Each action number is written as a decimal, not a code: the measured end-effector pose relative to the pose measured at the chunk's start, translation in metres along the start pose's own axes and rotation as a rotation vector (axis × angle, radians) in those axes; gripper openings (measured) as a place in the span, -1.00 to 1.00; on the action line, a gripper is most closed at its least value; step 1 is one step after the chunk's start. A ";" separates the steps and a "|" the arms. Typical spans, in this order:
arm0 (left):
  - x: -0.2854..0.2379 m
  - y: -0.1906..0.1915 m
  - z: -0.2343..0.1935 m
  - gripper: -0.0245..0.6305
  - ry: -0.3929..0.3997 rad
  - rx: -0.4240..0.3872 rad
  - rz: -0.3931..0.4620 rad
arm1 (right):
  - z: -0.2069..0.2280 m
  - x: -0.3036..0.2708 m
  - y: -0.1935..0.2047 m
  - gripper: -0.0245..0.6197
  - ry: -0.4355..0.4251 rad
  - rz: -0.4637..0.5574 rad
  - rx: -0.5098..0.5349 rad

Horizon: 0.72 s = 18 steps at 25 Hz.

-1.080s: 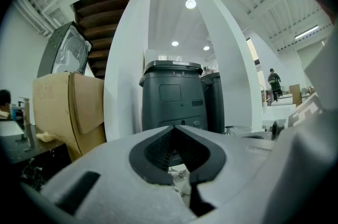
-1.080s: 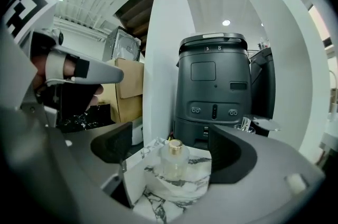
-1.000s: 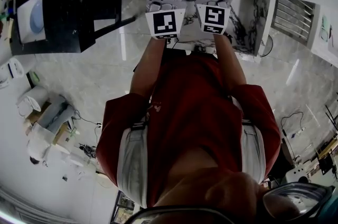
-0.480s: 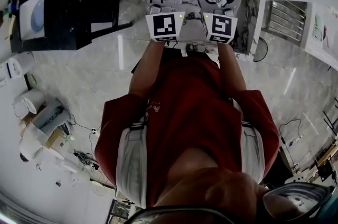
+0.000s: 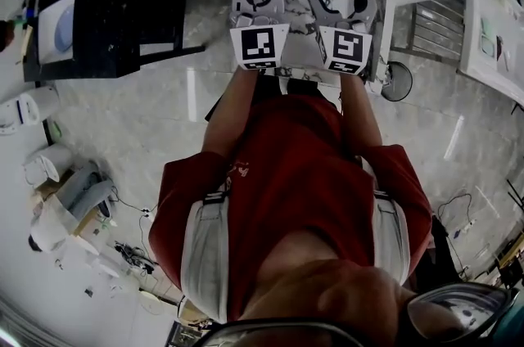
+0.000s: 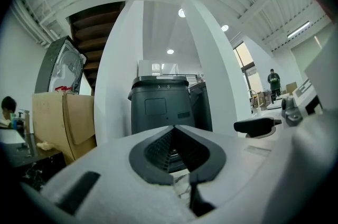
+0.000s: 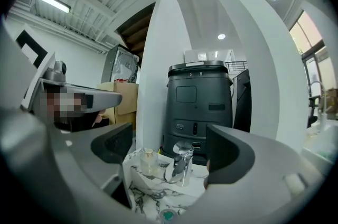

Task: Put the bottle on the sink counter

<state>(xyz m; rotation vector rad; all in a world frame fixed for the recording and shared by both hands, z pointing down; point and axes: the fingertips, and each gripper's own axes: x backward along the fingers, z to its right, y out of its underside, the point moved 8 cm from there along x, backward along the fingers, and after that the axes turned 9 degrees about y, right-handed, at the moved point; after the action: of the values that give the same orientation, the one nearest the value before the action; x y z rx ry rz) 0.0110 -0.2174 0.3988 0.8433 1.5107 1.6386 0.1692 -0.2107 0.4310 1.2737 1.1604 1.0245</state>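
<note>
bottle [image 7: 148, 160] near sink counter [image 7: 151, 194] edge, right gripper [image 7: 168, 151] jaws apart

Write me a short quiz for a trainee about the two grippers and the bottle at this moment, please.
1. True or false: the right gripper has its jaws shut on the bottle.
2. Where does the bottle stand? A) on the floor. B) on the sink counter, beside the faucet. C) between the jaws of the left gripper.
3. Fill in: the left gripper's jaws are ____.

Key: 1 false, its jaws are apart and empty; 2 B; 3 together.
</note>
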 end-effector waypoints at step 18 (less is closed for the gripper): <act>-0.001 -0.013 -0.005 -0.92 0.067 -0.010 0.031 | 0.001 0.010 -0.017 0.39 0.086 0.013 -0.005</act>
<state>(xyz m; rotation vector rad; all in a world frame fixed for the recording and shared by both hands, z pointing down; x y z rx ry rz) 0.0081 -0.2200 0.3851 0.8168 1.5409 1.7111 0.1707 -0.2017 0.4135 1.2454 1.2155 1.1001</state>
